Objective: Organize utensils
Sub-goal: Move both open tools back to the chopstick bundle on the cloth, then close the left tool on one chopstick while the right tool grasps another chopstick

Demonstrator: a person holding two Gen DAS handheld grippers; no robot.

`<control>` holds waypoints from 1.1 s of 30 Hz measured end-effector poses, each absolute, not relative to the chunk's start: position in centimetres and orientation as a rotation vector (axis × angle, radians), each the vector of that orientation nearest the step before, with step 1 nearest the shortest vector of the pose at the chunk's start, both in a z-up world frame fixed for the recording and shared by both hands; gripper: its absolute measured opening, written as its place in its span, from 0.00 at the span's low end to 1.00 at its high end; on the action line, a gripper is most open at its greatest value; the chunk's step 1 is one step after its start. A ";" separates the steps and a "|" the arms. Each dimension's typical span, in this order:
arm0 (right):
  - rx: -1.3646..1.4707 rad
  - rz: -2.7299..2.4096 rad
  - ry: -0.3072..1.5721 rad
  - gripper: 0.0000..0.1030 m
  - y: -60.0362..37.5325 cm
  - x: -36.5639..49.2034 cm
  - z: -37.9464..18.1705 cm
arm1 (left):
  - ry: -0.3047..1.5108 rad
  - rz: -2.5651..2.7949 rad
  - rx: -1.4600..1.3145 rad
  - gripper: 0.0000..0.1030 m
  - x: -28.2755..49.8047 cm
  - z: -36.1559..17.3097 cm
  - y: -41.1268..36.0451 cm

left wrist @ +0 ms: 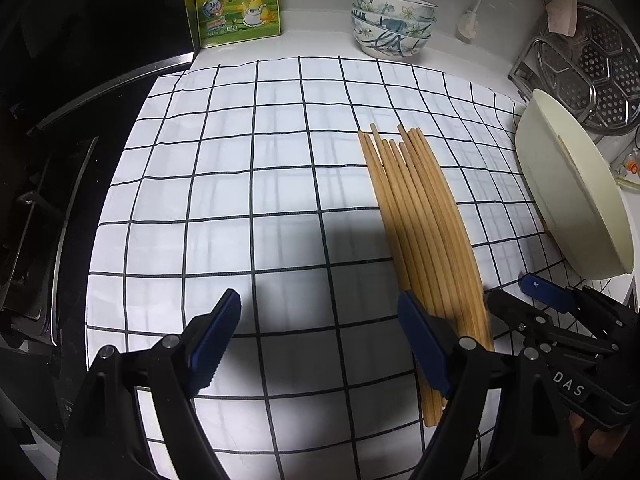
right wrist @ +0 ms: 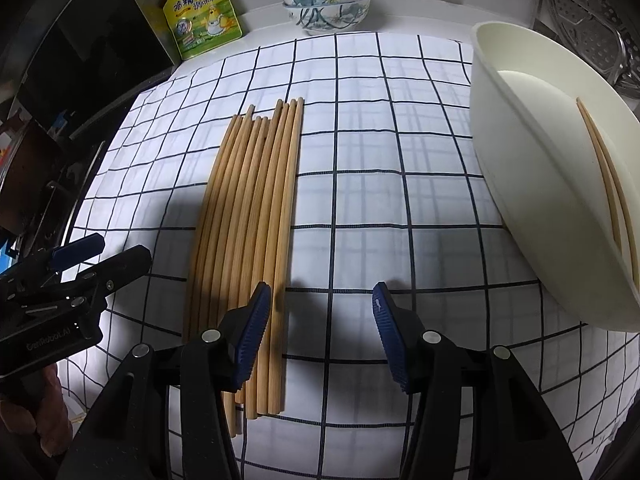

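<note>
A bundle of wooden chopsticks [right wrist: 248, 240] is laid side by side on a checked cloth [right wrist: 400, 208] spread over the table, tips pointed twd the back wall. A cream tray [right wrist: 532, 216] is set at the cloth's right edge, w/ two more chopsticks [right wrist: 608, 192] seen inside it along its far side.

The left tool [left wrist: 320, 312] is held released, fingers wide apart, nothing betw. them; its right finger [left wrist: 420, 344] is seen over the near ends of the bundle, contact can't be told. The right tool [right wrist: 320, 320] is likewise spread, nothing gripped; its left finger [right wrist: 252, 336] is placed above the bundle's right side, its other finger over bare cloth.

At the back, a stack of patterned bowls [left wrist: 392, 24] and a yellow seasoning pouch [left wrist: 236, 4] are stood near the wall. A metal steamer rack [left wrist: 600, 72] is seen behind the tray.
</note>
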State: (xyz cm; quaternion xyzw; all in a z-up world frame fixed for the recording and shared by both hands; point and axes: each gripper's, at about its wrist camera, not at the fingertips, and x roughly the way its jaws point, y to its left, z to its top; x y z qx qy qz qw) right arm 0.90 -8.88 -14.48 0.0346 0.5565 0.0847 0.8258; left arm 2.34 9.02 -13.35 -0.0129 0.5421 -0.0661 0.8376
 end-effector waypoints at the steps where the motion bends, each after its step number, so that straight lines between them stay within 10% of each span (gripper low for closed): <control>1: 0.073 0.171 1.187 0.49 -8.8 1.0 -14.6 | 1.149 -0.140 -0.026 0.77 2.3 -13.5 9.0; 33: 0.017 0.101 1.178 0.49 -10.7 0.8 -14.7 | 1.159 -0.162 0.036 0.77 2.7 -15.4 6.9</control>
